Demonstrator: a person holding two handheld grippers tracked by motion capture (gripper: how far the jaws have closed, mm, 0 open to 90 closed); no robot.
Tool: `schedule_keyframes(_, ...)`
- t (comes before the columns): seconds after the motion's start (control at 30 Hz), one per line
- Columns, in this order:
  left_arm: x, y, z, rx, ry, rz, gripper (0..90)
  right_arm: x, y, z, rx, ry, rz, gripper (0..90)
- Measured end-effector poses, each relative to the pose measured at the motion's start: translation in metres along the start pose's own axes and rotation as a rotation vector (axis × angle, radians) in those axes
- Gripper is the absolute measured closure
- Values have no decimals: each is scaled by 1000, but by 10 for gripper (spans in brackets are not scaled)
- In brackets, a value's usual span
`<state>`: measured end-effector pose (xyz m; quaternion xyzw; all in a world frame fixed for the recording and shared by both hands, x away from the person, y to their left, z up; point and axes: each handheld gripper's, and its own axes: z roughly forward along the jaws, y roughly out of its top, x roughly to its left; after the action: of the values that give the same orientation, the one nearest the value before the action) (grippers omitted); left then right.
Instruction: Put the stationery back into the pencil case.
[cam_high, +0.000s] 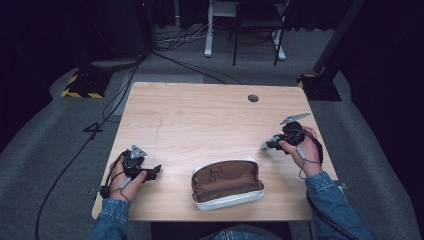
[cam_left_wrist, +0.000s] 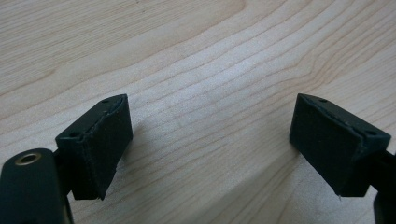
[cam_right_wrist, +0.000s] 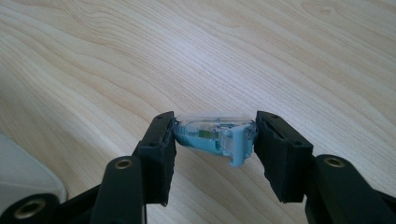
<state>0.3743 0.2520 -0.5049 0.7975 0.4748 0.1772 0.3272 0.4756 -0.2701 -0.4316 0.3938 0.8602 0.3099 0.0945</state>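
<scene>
A dark figure resembling the numeral 4 (cam_high: 93, 130) marked on the grey floor (cam_high: 50, 145) left of the table (cam_high: 200, 115). No other readable text, labels or brands anywhere on the objects.

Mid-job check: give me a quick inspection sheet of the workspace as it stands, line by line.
Surface: light wooden table, with a round hole near the far edge.
Job's things: open pouch with a brown lining at the near edge; small clear blue correction tape above the table.
Clutter: nothing seen.
Grippers: left claw open, with bare table between its jaws; right claw shut on the correction tape, right of the pouch.
Cables: black cables run across the floor, left of and beyond the table.
Surroundings: grey carpet, dark curtains, a white frame and a dark chair behind, and yellow-black striped stand bases.
</scene>
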Motion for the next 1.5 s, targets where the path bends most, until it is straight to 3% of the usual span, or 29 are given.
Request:
schedule_keyframes(0.47, 0, 0, 0, 1, 0, 2, 132, 23, 10, -26, -45, 14, -53, 498)
schedule_keyframes(0.7, 0, 0, 0, 0, 0, 2, 132, 41, 17, -42, -66, 27, -106, 498)
schedule_keyframes(1.5, 0, 0, 0, 1, 0, 2, 132, 96, 25, -89, -135, 65, -221, 498)
